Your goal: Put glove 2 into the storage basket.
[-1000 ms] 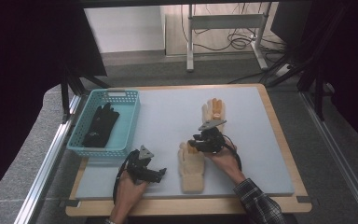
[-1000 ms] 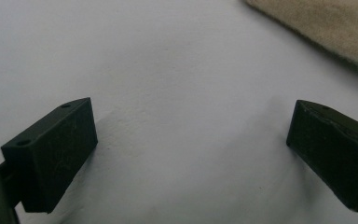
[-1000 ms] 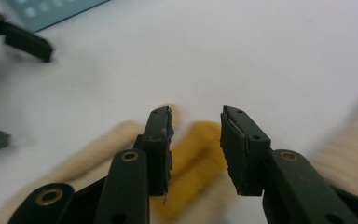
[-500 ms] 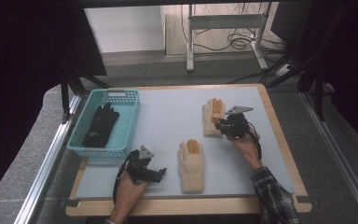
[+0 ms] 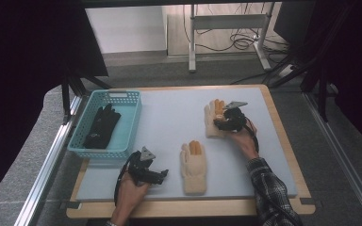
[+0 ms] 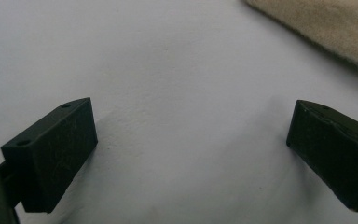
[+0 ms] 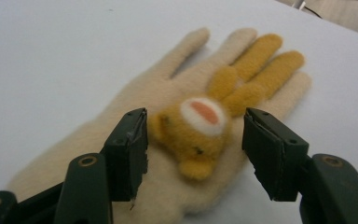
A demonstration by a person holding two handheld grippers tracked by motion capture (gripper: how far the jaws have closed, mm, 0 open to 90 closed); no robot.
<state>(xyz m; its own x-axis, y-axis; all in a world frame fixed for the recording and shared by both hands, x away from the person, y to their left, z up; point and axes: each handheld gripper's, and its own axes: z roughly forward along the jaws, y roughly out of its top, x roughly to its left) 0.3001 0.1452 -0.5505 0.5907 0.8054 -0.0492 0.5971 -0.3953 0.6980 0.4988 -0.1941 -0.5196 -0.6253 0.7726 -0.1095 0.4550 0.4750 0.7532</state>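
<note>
Two cream gloves lie on the pale table (image 5: 169, 127): the nearer glove (image 5: 193, 161) at lower centre, beside the left gripper (image 5: 162, 174), jaws spread and empty. Farther up, right of centre, the right gripper (image 5: 218, 123), jaws just opened, straddles the far glove (image 7: 177, 140) without pinching it; a blue basket (image 5: 122, 141) sits upper left.

At the lower right of the high view we wear a dark checked sleeve (image 5: 268, 190). Our right gripper (image 5: 222, 120) and left gripper (image 5: 162, 175) are black, each with a grey three-cornered plate and a black cable. Blocky black fingers (image 7: 270, 154) have round screw holes.
</note>
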